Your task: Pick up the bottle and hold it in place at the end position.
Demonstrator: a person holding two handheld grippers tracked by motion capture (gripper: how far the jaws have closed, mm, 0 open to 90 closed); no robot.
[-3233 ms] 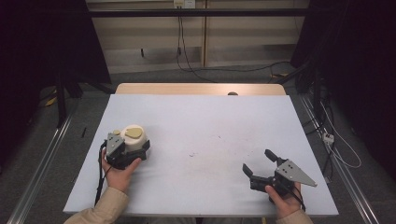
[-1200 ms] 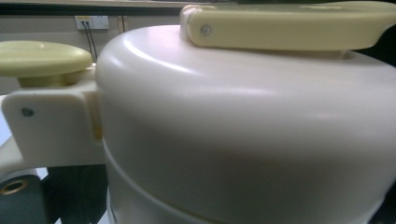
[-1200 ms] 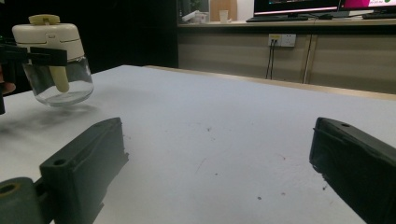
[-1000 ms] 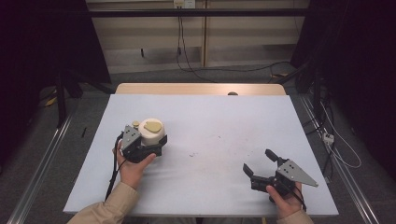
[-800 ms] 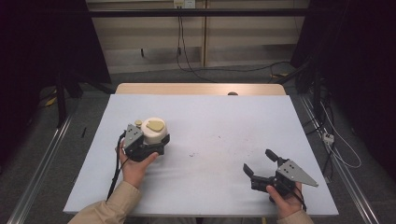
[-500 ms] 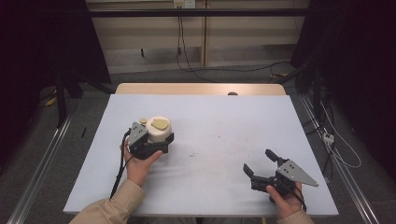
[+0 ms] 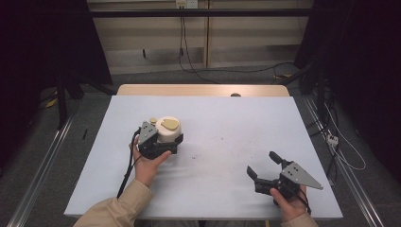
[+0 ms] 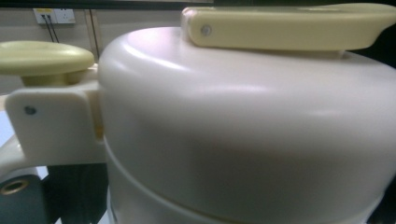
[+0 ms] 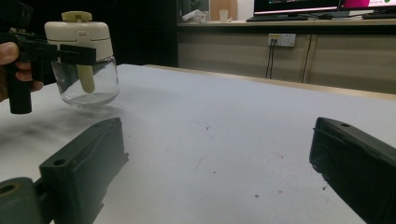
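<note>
holding a glass jar (image 9: 86,79) by its cream lid (image 7: 168,130) with my left gripper (image 7: 158,144), i have it lifted just off the tabletop (image 7: 222,137) — the right gripper view shows a shadow under the glass, so it seems to hang clear of the surface, left of centre. the jaws are clamped on the lid, not on the glass, and that is my first worry: if the lid is only loosely seated, the glass body could part from it and drop. the left gripper view is so close that i can't see how the pads sit against the smooth, rounded plastic, so a slip is possible if i tilt or swing the jar fast. a yellowish lever (image 8: 289,25) lies on top of the lid and a round knob (image 8: 44,58) juts out beside it; squeezing near these could press something i don't mean to. my right gripper (image 7: 266,171) rests low near the right front of the tabletop, jaws spread wide and holding nothing, well apart from the jar. if i bring the jar across to it, a careless approach could knock glass against a jaw — better slow and level.
</note>
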